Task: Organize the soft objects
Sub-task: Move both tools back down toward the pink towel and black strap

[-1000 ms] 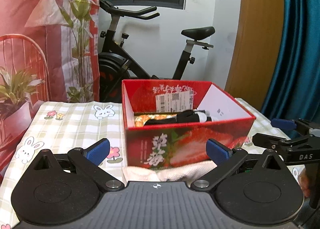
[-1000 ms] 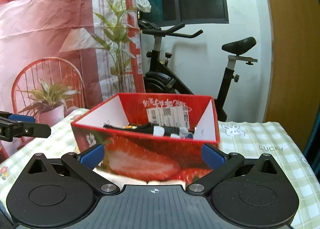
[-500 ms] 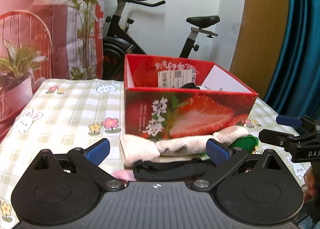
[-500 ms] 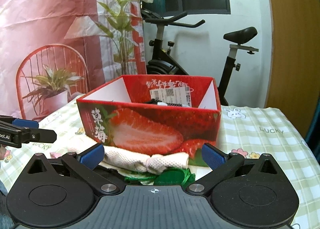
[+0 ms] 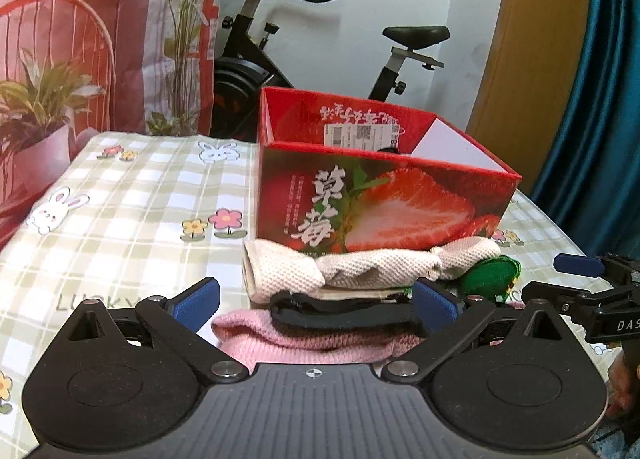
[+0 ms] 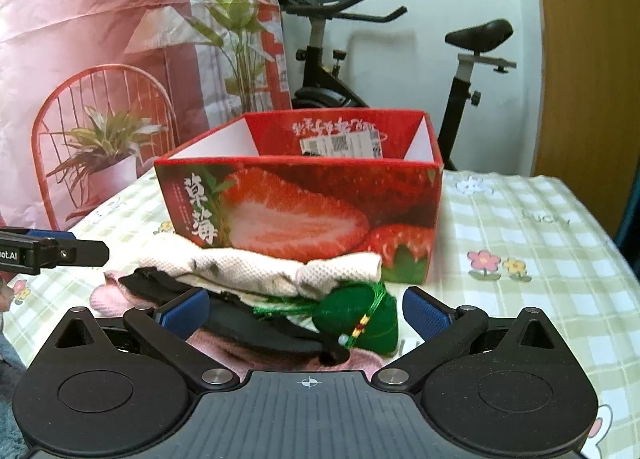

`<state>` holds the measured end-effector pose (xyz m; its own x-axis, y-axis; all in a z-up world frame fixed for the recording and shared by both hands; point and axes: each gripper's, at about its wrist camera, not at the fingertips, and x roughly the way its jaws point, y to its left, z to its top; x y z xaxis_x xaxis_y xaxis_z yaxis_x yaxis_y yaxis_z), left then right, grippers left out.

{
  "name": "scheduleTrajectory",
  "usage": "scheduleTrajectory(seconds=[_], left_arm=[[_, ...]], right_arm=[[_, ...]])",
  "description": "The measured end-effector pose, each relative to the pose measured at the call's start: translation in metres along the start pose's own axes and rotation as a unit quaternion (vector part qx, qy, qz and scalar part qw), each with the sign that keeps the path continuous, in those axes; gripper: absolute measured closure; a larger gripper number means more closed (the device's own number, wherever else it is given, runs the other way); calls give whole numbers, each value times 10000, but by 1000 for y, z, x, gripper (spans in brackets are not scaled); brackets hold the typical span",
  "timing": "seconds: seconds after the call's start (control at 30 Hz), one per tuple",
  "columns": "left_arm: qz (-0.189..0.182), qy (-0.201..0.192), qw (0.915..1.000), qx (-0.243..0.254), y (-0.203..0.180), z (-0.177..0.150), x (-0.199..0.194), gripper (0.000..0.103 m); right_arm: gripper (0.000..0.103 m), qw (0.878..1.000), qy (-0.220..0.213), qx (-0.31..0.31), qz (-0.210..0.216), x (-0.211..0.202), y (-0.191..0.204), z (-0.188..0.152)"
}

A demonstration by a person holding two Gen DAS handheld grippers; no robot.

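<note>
Cream knit cloth [image 5: 360,269], black strap [image 5: 344,309], pink knit [image 5: 304,343]

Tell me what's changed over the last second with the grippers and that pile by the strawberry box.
Both grippers, left and right, dropped lower toward the soft pile; the pink knit, black strap and green pouch came into view. Nothing grasped. Strawberry box and white cloth stayed put.

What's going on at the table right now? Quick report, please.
Left gripper and right gripper open, empty. Cream knit cloth, black strap, pink knit piece, green tasselled pouch piled before red strawberry-print cardboard box. Nothing blocking.
</note>
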<state>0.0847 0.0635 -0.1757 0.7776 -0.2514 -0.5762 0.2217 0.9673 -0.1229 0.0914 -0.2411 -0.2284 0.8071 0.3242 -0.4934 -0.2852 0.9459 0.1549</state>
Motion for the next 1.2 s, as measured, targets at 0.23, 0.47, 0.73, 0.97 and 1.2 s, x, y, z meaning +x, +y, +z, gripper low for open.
scheduleTrajectory(seconds=[0.23,0.47,0.73,0.97,1.2], left_arm=[[-176,137,9996,-178,5,-7,9,15],[-231,261,9989,-325,8,-14,15,19],[130,430,9972,-590,18,-18,21,19],[189,707,9933,-898,31,-24,32,18],[52,795,9920,-978,33,-26,45,18]], right_arm=[[22,9994,293,-11,158,4,2,-8],[25,9988,428,-41,222,8,4,-11],[29,9944,1033,-98,178,25,7,-23],[29,9920,1244,47,203,39,2,-30],[29,9924,1199,155,236,45,-2,-31]])
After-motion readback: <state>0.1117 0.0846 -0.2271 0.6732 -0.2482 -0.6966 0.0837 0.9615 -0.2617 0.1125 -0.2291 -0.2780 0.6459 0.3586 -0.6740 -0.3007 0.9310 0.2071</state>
